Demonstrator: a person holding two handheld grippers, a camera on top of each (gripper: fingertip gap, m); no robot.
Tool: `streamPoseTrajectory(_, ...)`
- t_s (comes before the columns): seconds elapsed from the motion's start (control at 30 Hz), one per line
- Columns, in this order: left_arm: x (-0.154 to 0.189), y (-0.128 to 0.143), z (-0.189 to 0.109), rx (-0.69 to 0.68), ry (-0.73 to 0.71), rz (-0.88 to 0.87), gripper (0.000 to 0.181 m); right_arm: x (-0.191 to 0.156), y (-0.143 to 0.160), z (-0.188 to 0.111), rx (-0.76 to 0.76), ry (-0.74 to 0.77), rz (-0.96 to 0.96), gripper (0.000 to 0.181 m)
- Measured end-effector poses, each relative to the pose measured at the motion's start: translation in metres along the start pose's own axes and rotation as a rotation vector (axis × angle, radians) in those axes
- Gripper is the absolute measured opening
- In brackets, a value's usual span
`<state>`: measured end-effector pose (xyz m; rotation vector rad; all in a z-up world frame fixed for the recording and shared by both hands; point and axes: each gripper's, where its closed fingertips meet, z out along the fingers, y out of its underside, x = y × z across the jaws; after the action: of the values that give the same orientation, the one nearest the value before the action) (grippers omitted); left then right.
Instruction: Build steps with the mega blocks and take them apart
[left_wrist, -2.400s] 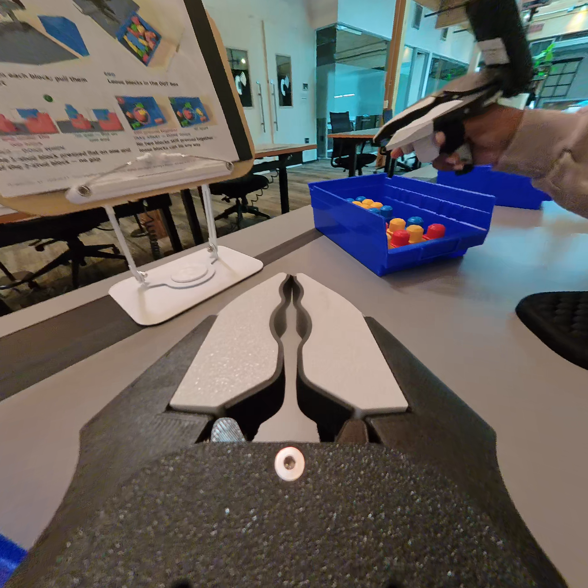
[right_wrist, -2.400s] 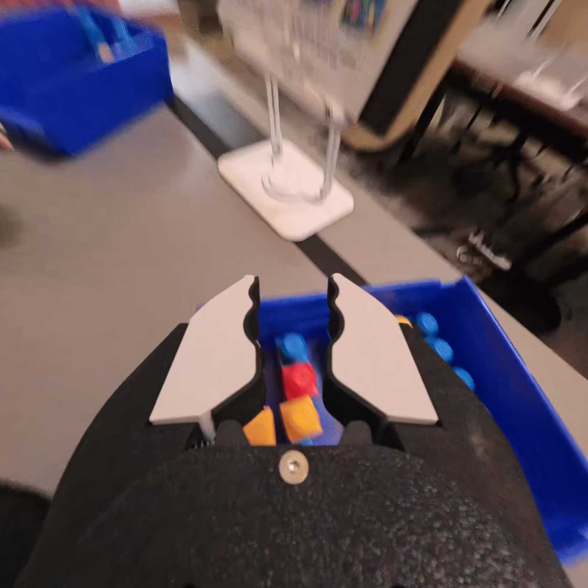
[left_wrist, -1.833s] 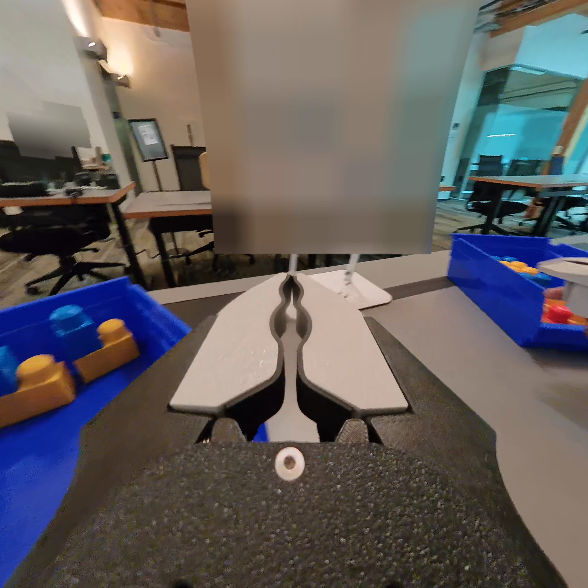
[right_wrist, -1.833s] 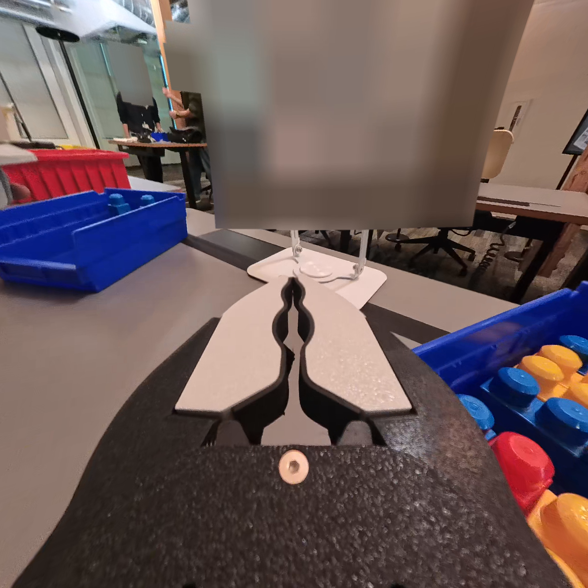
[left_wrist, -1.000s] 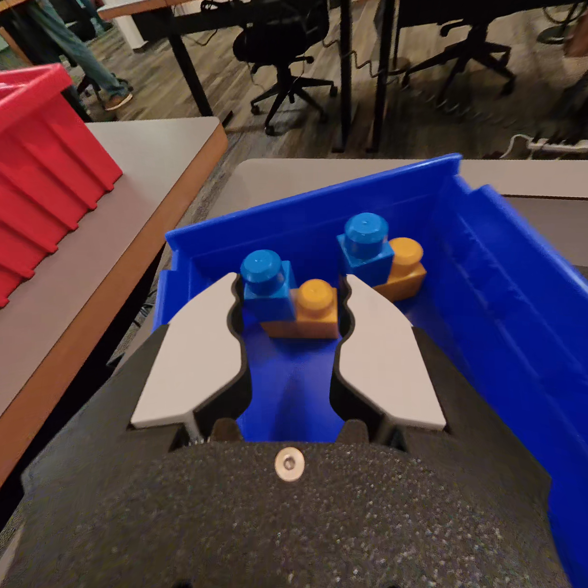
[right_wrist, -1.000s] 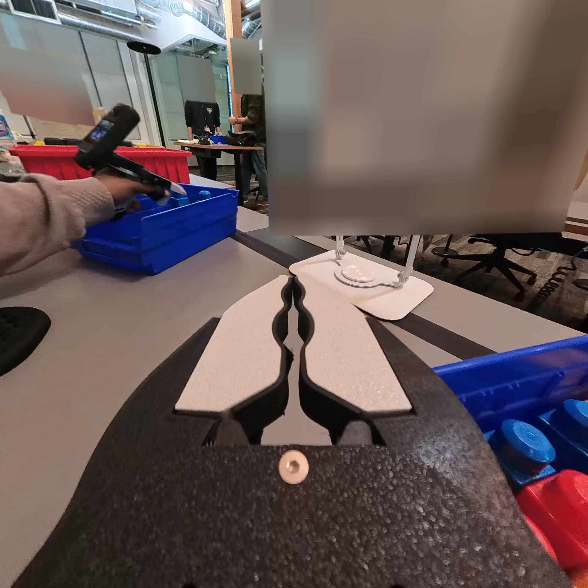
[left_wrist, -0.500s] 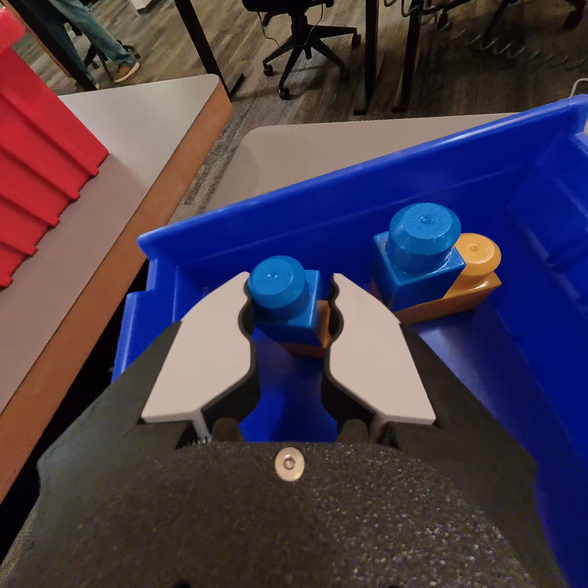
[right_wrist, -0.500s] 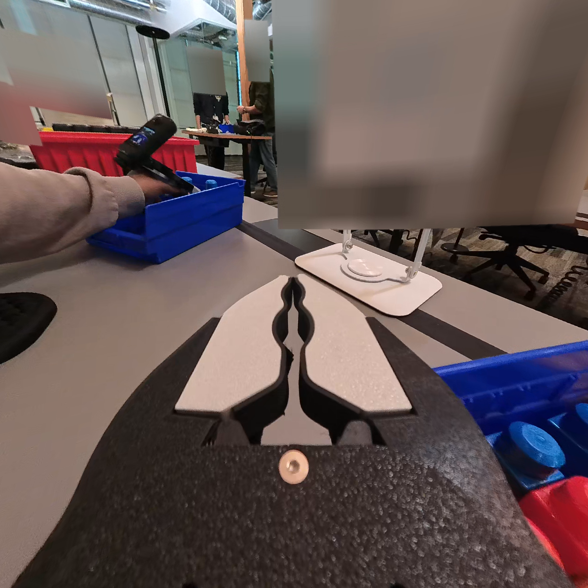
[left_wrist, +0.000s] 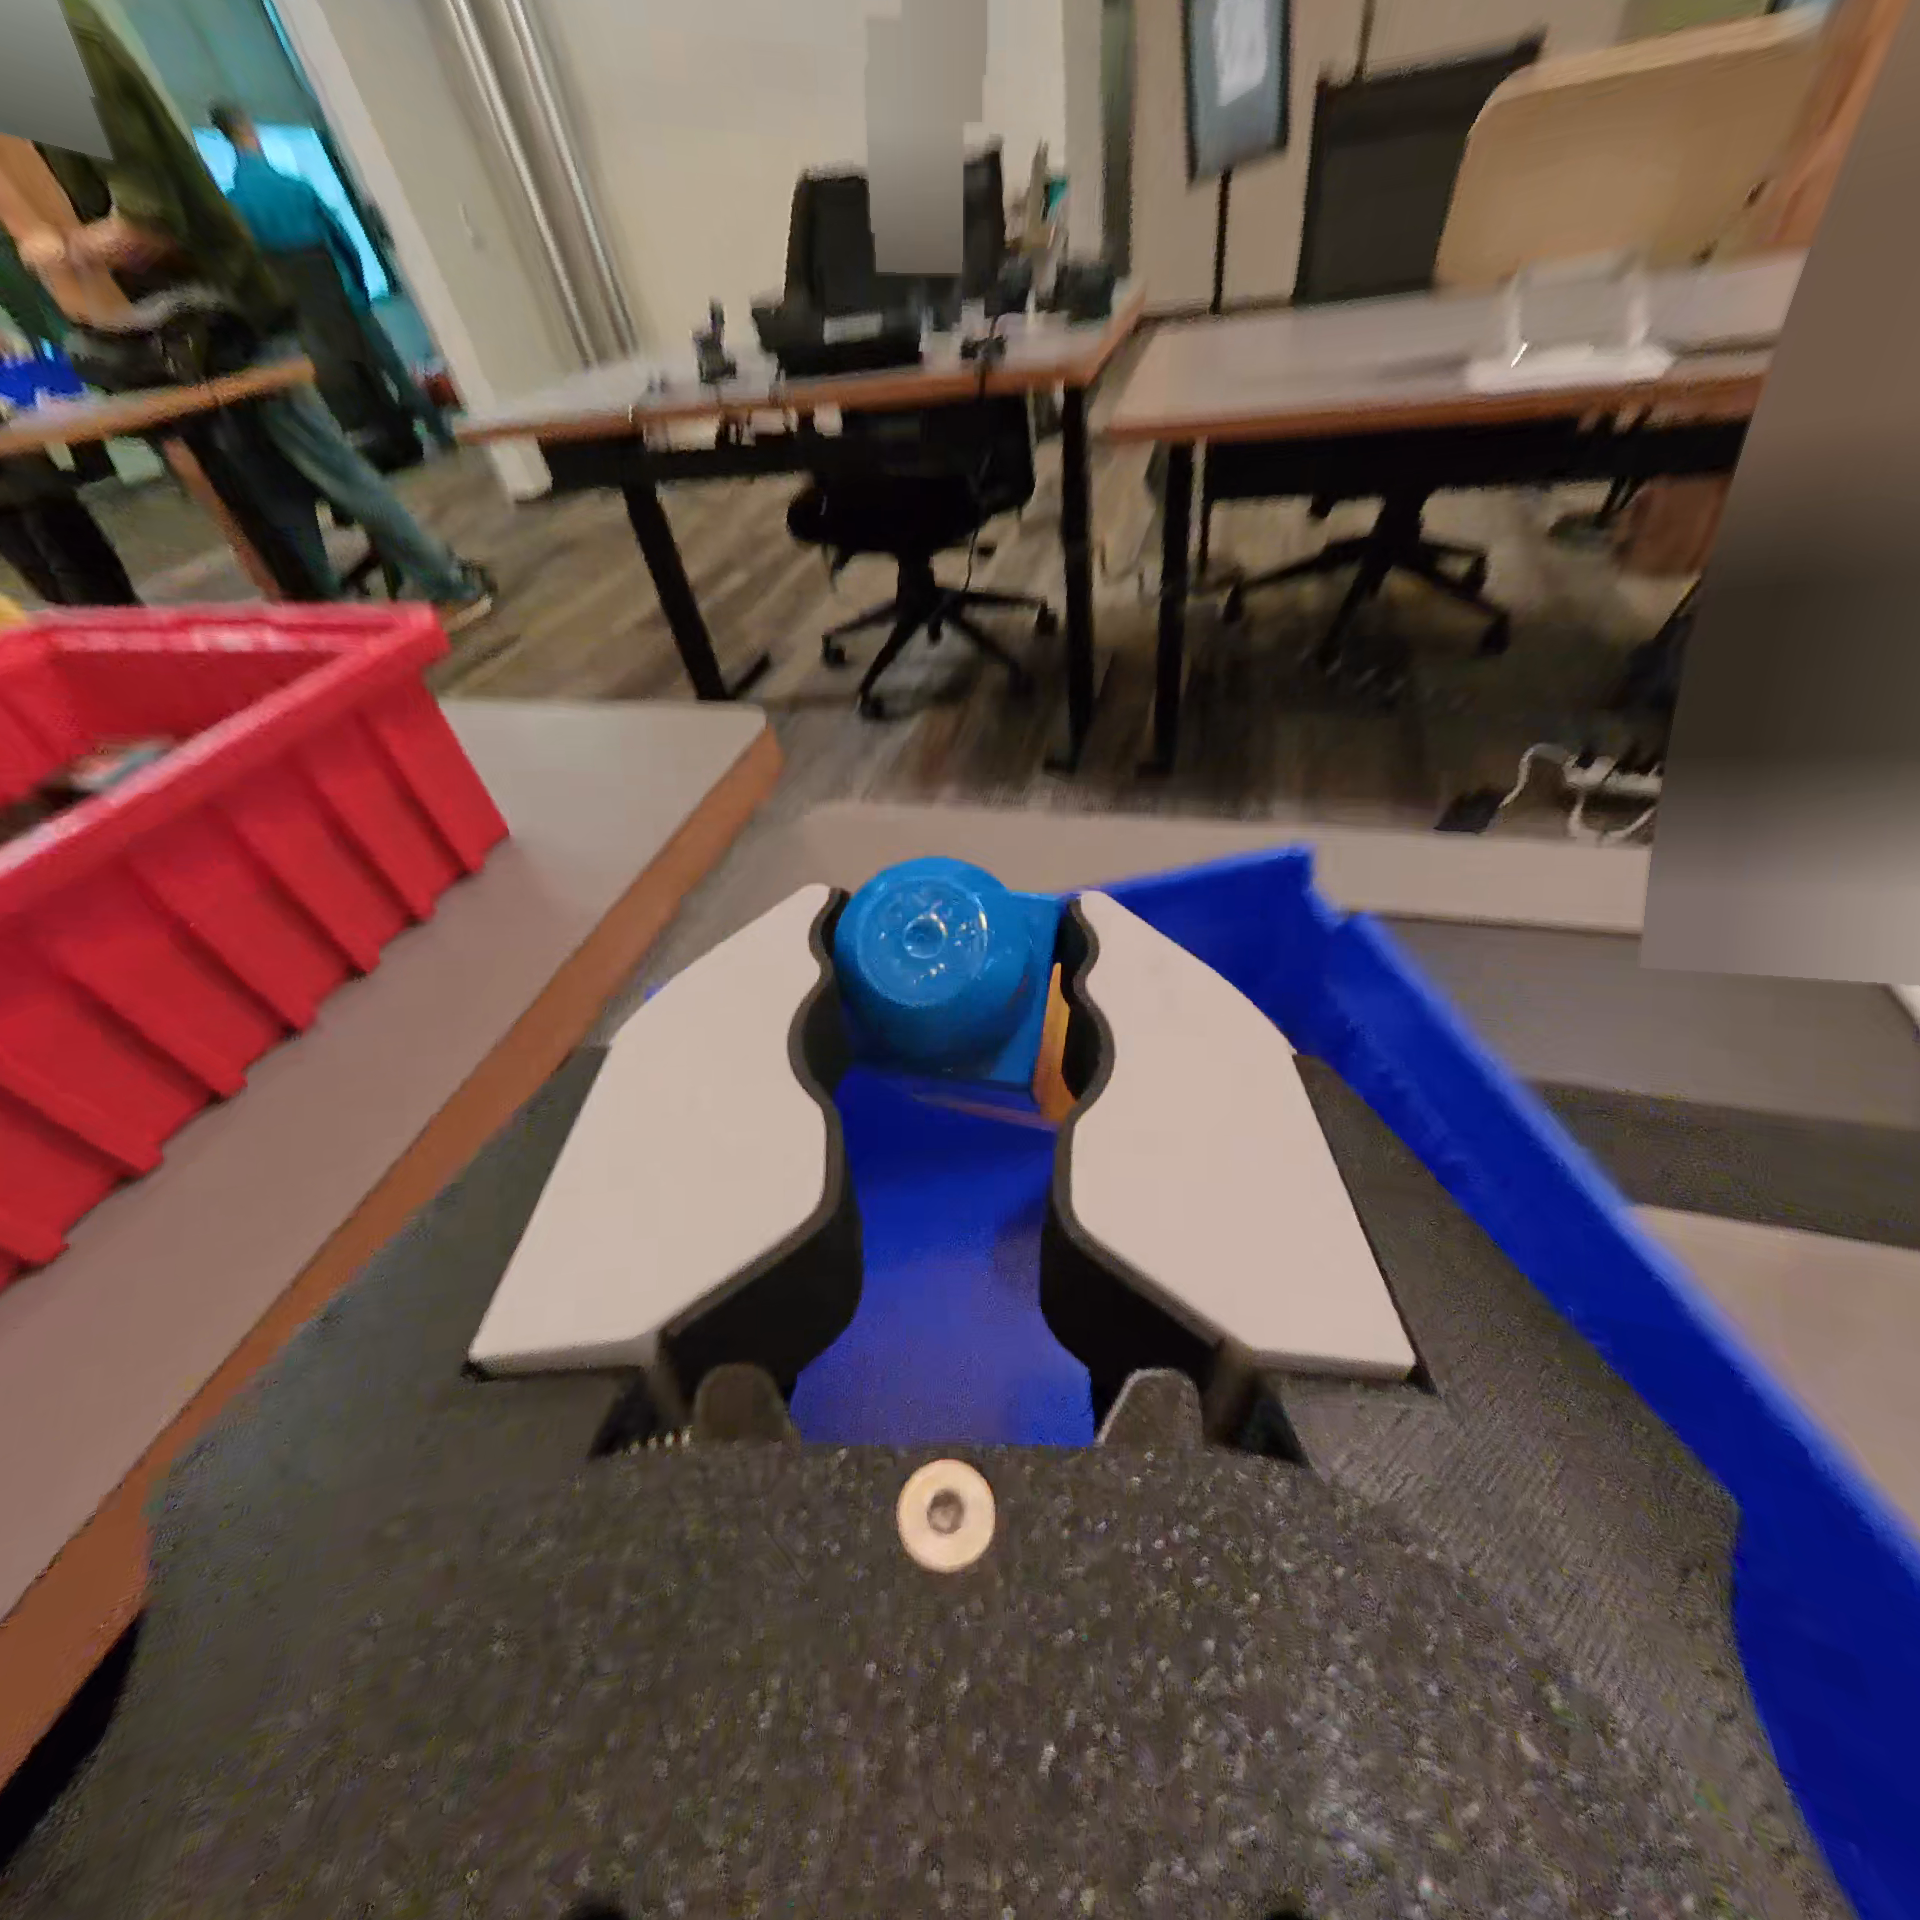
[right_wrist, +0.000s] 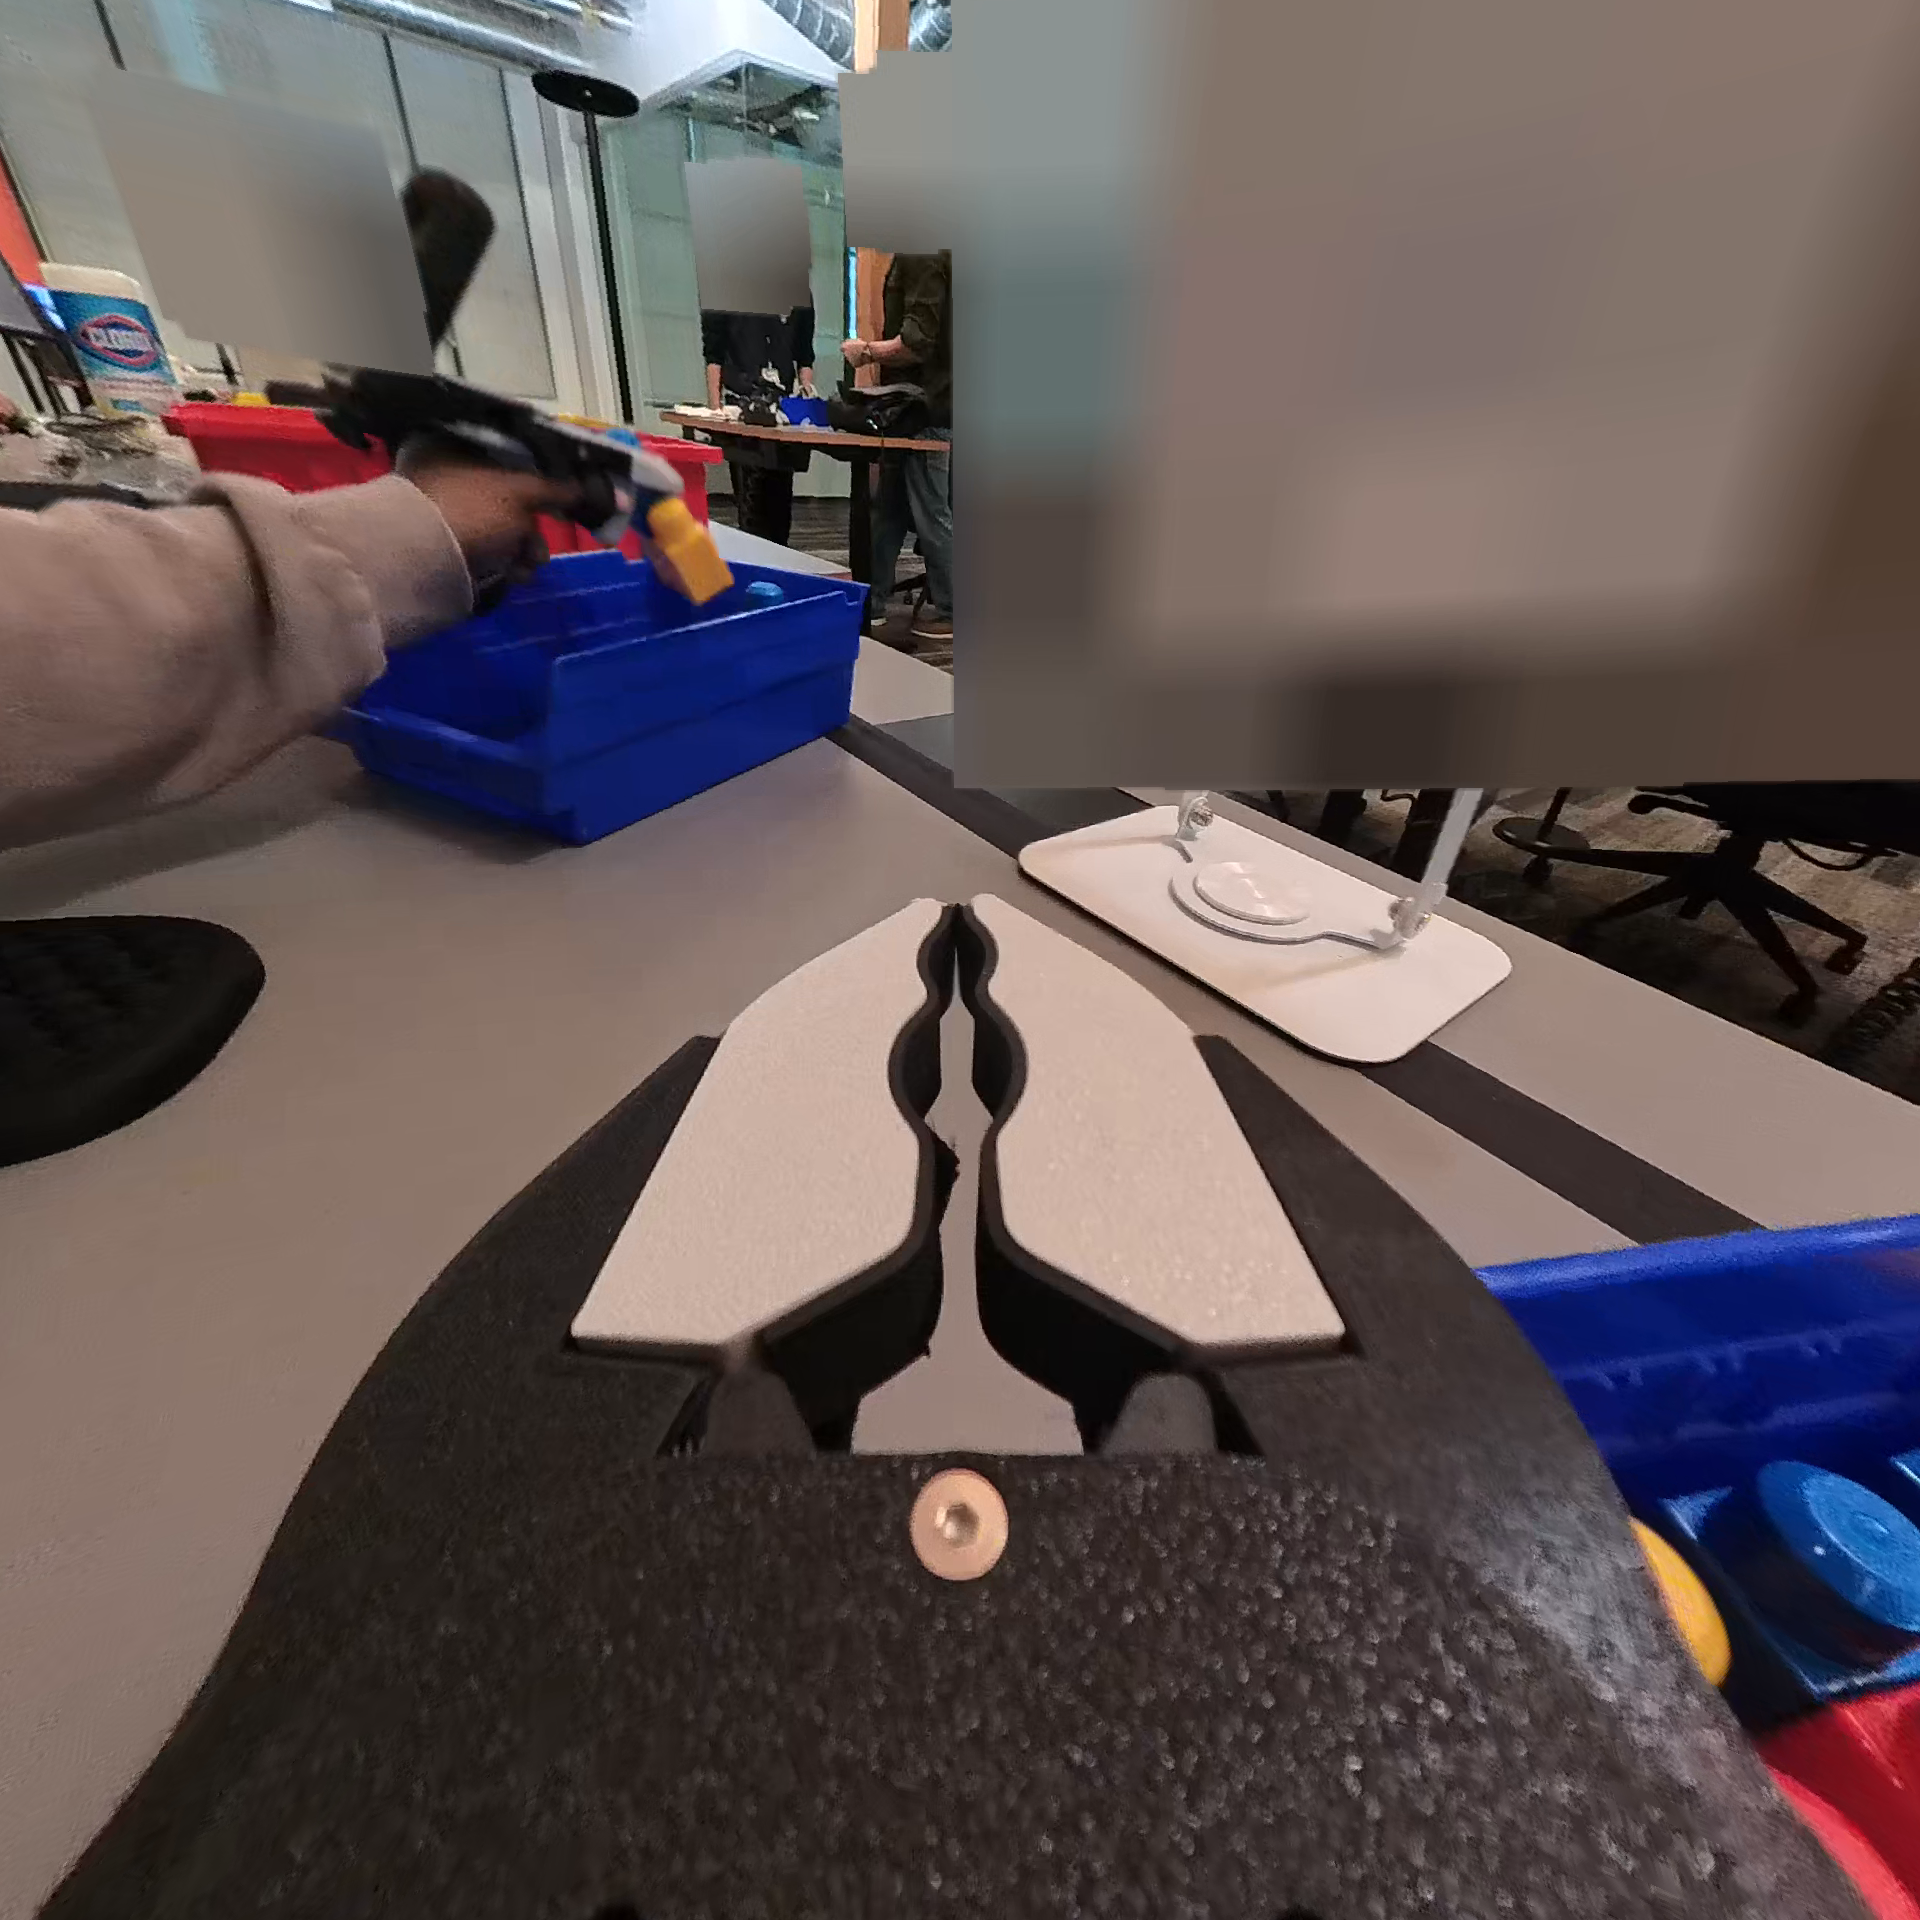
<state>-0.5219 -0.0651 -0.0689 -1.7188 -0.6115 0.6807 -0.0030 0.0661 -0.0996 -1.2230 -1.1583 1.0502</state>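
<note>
L gripper (left_wrist: 945, 961) up over the L bin (left_wrist: 1475, 1070), joined block pair (left_wrist: 940, 987) between its jaws, clear of bin floor. Another block (right_wrist: 764, 594) sits in that bin, far side. Ribbed crate (left_wrist: 208, 821) left of the bin, on next counter (left_wrist: 582, 769). R gripper (right_wrist: 958, 920) low over the main counter (right_wrist: 468, 1039); stand base (right_wrist: 1268, 935) ahead-right of it, pad (right_wrist: 94, 1029) to its left, R bin (right_wrist: 1714, 1340) w/ blocks (right_wrist: 1849, 1558) close on its right.

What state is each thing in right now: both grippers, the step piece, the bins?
left gripper: shut on the blue-and-orange step piece, lifted above its bin
right gripper: shut, empty, over the table
left blue bin: on the table, one blue stud showing inside
right blue bin: holds blue, yellow and red blocks
red bin: contents unclear
</note>
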Motion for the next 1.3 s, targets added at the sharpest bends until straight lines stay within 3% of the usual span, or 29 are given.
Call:
streamPoseTrajectory(0.13, 0.036, -0.053, -0.05, 0.134, 0.131, 0.016, 0.039, -0.009, -0.001, 0.003, -0.007, -0.01, -0.021, 0.0)
streamPoseTrajectory(0.27, 0.129, -0.077, -0.119, 0.197, 0.429, 0.129, 0.039, -0.026, -0.005, 0.008, -0.052, -0.029, -0.042, 0.017)
streamPoseTrajectory(0.37, 0.213, -0.066, -0.177, 0.205, 0.639, 0.23, 0.039, -0.054, -0.004, 0.018, -0.117, -0.054, -0.109, 0.038)
streamPoseTrajectory(0.47, 0.291, -0.039, -0.227, 0.18, 0.835, 0.253, 0.039, -0.079, -0.001, 0.028, -0.155, -0.061, -0.149, 0.052)
streamPoseTrajectory(0.57, 0.348, -0.011, -0.258, 0.113, 0.992, 0.187, 0.039, -0.085, 0.005, 0.035, -0.195, -0.009, -0.172, 0.063)
streamPoseTrajectory(0.63, 0.37, 0.0, -0.268, 0.086, 1.038, 0.16, 0.039, -0.078, 0.007, 0.035, -0.211, 0.065, -0.216, 0.061)
streamPoseTrajectory(0.73, 0.387, 0.005, -0.28, 0.056, 1.083, 0.122, 0.038, -0.068, 0.01, 0.031, -0.229, 0.125, -0.28, 0.041)
streamPoseTrajectory(0.9, 0.387, -0.005, -0.292, 0.106, 1.152, 0.1, 0.036, -0.058, 0.002, 0.025, -0.189, 0.136, -0.311, 0.036)
streamPoseTrajectory(1.0, 0.38, -0.008, -0.304, 0.144, 1.286, -0.009, 0.052, -0.051, -0.012, 0.017, -0.072, 0.064, -0.14, 0.036)
streamPoseTrajectory(1.17, 0.37, 0.005, -0.312, 0.112, 1.542, -0.296, 0.053, -0.038, -0.046, -0.005, 0.172, -0.081, 0.117, 0.036)
streamPoseTrajectory(1.3, 0.377, 0.007, -0.327, 0.118, 1.682, -0.416, 0.055, -0.059, -0.067, -0.014, 0.342, -0.319, 0.362, 0.036)
